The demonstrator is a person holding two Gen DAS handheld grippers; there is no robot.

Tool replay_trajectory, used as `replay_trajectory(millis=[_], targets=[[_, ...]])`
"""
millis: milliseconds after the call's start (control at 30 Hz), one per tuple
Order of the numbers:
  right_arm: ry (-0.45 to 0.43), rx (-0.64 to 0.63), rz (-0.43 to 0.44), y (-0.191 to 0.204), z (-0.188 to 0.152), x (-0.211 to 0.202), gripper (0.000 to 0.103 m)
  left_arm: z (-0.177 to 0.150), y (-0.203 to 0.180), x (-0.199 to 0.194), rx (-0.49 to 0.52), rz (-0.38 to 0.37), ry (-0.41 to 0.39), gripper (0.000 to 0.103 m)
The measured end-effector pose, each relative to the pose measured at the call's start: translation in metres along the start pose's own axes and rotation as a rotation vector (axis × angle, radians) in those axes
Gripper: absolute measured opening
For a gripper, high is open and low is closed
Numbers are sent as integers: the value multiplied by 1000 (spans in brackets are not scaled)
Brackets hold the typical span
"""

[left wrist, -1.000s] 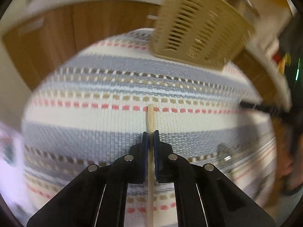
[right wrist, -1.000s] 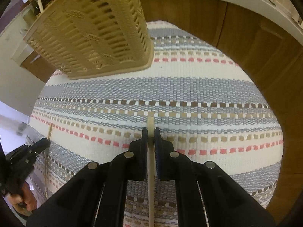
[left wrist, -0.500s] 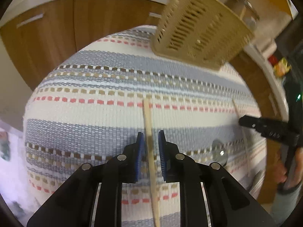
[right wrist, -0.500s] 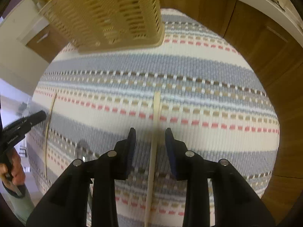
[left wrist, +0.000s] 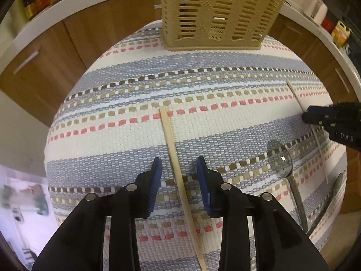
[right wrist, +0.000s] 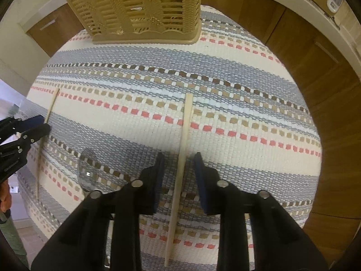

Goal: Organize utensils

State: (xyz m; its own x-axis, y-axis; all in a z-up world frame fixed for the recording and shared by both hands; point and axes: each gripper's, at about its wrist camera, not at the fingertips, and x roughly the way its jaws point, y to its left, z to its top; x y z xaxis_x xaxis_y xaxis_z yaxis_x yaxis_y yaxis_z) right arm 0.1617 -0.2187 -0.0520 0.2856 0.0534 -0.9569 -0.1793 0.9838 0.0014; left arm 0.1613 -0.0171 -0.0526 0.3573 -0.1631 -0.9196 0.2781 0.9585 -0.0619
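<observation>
Left hand-held gripper [left wrist: 178, 171] is spread wide, with a pale wooden chopstick [left wrist: 178, 176] lying loose on the striped woven mat [left wrist: 135, 135] between its blue pads. Right hand-held gripper [right wrist: 179, 167] is wide too, straddling a second pale wooden chopstick [right wrist: 182, 149]. A clear plastic spoon [left wrist: 281, 158] lies between them; the beige slotted plastic basket [left wrist: 216, 13] stands at the mat's far edge.

Rough woven cloth mat [left wrist: 203, 135], matt pale wooden chopstick [left wrist: 173, 153], glossy metal spoon [left wrist: 279, 158], beige plastic basket [left wrist: 216, 15]

Left gripper [left wrist: 178, 169] jaws apart; right gripper [right wrist: 179, 164] jaws apart.
</observation>
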Motion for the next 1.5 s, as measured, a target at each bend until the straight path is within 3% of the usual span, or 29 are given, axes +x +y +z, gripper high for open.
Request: replay_trajectory(millis=[133, 367, 467, 500, 600, 667, 867, 1100, 1300, 1500], targets=[[-7, -12, -21, 6, -3, 0, 17, 0, -9, 0, 36, 37, -3, 32], [-7, -41, -35, 26, -4, 1, 5, 2, -12, 0, 55, 37, -4, 33], [-21, -43, -33, 30, -5, 1, 5, 3, -17, 5, 64, 52, -19, 22], [-28, -40, -25, 28, -4, 0, 5, 2, -18, 4, 65, 60, -26, 5], [-50, -32, 16, 23, -4, -1, 5, 1, -19, 4, 50, 61, -52, 3], [-62, -18, 44, 17, -5, -1, 5, -2, -14, 2, 24, 8, -86, 3], [-165, 18, 146, 1, -8, -29, 5, -6, 2, -26, -62, -104, -246, 3], [-347, 52, 280, -8, -7, -88, 5, 9, 15, -96, -106, -191, -494, 3], [-555, 46, 364, -8, 15, -146, 5, 42, 9, -157, -102, -217, -738, 3], [-747, 29, 357, -8, 57, -187, 5, 89, 8, -186, -94, -267, -881, 3]])
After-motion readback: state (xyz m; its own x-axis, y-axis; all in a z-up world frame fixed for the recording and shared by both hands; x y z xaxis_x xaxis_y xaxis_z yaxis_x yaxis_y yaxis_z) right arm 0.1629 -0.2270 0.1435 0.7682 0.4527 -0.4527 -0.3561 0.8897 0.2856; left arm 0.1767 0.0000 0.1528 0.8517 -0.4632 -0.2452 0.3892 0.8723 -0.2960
